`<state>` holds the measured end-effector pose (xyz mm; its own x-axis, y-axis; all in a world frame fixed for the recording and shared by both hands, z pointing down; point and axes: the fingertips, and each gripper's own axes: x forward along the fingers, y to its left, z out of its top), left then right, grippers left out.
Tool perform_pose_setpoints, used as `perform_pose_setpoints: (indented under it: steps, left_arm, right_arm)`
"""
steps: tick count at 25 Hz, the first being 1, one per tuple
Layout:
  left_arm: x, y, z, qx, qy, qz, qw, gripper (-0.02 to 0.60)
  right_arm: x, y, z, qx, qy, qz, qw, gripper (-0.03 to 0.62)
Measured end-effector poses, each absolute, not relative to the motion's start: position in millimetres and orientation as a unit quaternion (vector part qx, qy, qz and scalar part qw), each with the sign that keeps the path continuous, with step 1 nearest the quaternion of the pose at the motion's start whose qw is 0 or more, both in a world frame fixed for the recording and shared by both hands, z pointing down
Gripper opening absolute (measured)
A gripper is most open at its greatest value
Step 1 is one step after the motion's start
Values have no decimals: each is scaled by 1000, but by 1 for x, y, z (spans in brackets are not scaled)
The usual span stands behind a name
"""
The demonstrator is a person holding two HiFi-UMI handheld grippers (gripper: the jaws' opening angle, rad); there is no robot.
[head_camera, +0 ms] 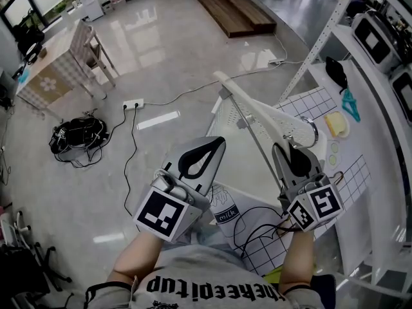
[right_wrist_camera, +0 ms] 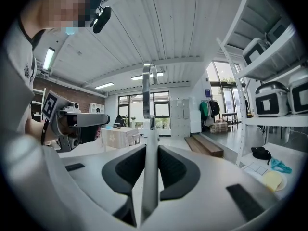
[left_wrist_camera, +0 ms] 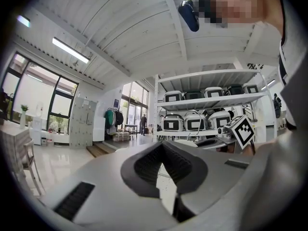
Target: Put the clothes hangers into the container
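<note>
The right gripper [right_wrist_camera: 150,150] is clamping the hanger [head_camera: 257,105], and the left gripper [left_wrist_camera: 163,146] is idling beside it, closed on nothing. The hanger should be lowered level into what is probably the container [head_camera: 226,122] just ahead of the jaws, so it avoids snagging.

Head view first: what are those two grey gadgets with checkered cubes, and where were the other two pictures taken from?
There is no robot here. A person holds hand-operated tongs in each hand, and the checkered cubes are part of those tools. The head view comes from a camera on the person's head, looking down. The other two come from cameras riding on each tool. The left tongs are closed on nothing. The right tongs clamp a white hanger. A teal hanger lies on the white table at the right.
</note>
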<state>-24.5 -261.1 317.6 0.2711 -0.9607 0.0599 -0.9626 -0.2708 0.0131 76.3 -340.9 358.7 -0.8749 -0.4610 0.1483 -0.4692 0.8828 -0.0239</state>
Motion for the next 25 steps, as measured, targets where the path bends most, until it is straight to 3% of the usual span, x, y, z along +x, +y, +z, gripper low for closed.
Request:
perform_pose_setpoints:
  steps: [7,13,25]
  left_arm:
    - [-22,-260,318,796,-604,23,21,25]
    - [-20,-258,315,797,-604,23,17,25]
    - [-17,-255,309,805,-593,14,10,25]
  right_arm:
    - [78,-342,366,240,-967,38,81,98]
    - [92,-352,329,262,-963,62,-7,106]
    - [103,-346,297,287,-958,16,-15,103]
